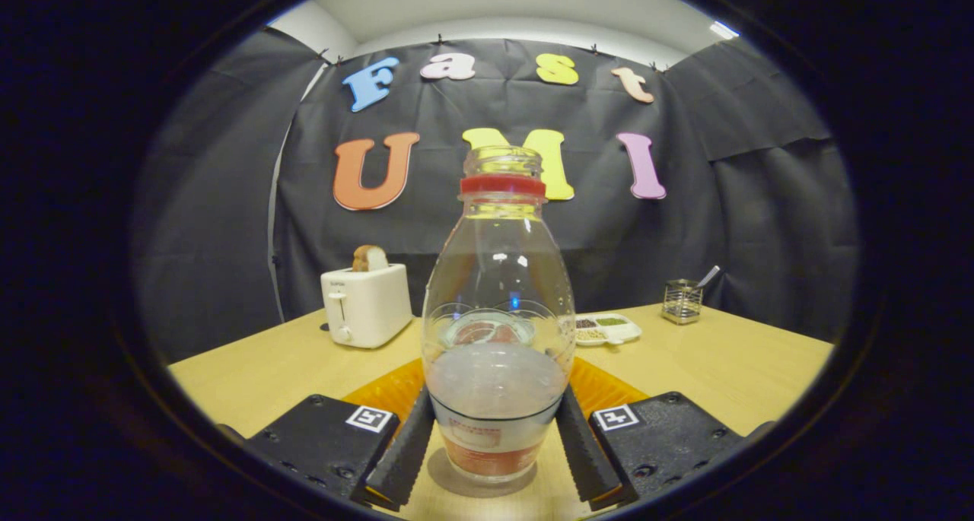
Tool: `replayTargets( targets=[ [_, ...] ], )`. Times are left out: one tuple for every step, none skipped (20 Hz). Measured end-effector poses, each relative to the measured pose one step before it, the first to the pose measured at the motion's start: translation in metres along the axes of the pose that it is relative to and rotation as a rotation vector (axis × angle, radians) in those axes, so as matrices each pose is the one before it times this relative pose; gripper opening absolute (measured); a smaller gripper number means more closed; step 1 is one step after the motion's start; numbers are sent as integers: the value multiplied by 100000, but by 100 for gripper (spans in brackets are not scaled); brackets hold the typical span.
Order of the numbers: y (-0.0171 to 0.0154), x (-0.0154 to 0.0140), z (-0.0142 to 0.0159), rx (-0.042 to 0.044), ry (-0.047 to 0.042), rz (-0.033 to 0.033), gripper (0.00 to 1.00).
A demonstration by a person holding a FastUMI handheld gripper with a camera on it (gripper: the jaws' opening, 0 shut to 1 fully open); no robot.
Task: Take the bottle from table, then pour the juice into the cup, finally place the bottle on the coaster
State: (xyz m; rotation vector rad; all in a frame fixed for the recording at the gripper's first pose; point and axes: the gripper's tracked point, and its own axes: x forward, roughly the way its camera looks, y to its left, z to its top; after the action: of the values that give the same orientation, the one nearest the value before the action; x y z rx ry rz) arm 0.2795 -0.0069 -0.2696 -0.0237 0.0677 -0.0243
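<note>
Bottle (496,331) stands upright on the table (723,361), uncapped and part full, with the gripper (494,445) pinching its lower body, a finger pressed to each side. Only the grasp looks made: lifting, pouring and setting it on the orange coaster (384,390) just behind remain. A cup is faintly visible through the bottle.

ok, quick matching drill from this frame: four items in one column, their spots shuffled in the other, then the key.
Things:
1. bottle
2. toaster
3. wire holder
4. divided dish

Places:
A. far corner of the table, utensil sticking out
B. between the fingers of the gripper
C. behind the bottle, beside the wire holder
D. back by the wall, bread in its slot

Pairs: 1-B, 2-D, 3-A, 4-C
</note>
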Motion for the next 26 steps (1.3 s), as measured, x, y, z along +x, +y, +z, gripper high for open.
replayTargets(
  targets=[
    [38,-9,-382,-268,1033,-135,81],
    [-63,133,-356,-127,446,-474,81],
    [-67,-115,-7,105,-152,-37,82],
    [211,-160,13,385,-794,301,82],
    [75,-93,5,92,-1044,364,83],
    [71,75,-166,175,-198,-9,83],
    [-78,0,-463,-206,437,-276,83],
    [-17,-34,-242,-335,674,-318,83],
    [-38,-163,-227,-667,866,-271,85],
    [-5,-137,115,80,-204,-247,88],
    [-114,-276,423,666,-1075,95,90],
    [10,-204,411,457,-946,291,92],
    [140,-249,486,113,-1050,521,100],
    [78,-202,248,-522,-390,-103,100],
    [-218,-203,103,-774,127,-693,100],
    [-125,-210,170,-491,722,-700,100],
    [-19,-303,234,-414,154,-52,100],
    [-11,-418,367,-221,15,32,100],
    [-17,-468,460,39,-520,180,100],
    [186,-511,634,399,-846,947,100],
    [159,-522,603,632,-1169,933,100],
    [86,-460,661,542,-1041,774,100],
    [-208,-682,572,142,-810,-324,100],
    [-435,-717,626,-238,-314,-1243,100],
    [-258,-794,558,75,-416,-956,100],
    [-285,-881,951,290,-1349,-708,100]
  ],
)
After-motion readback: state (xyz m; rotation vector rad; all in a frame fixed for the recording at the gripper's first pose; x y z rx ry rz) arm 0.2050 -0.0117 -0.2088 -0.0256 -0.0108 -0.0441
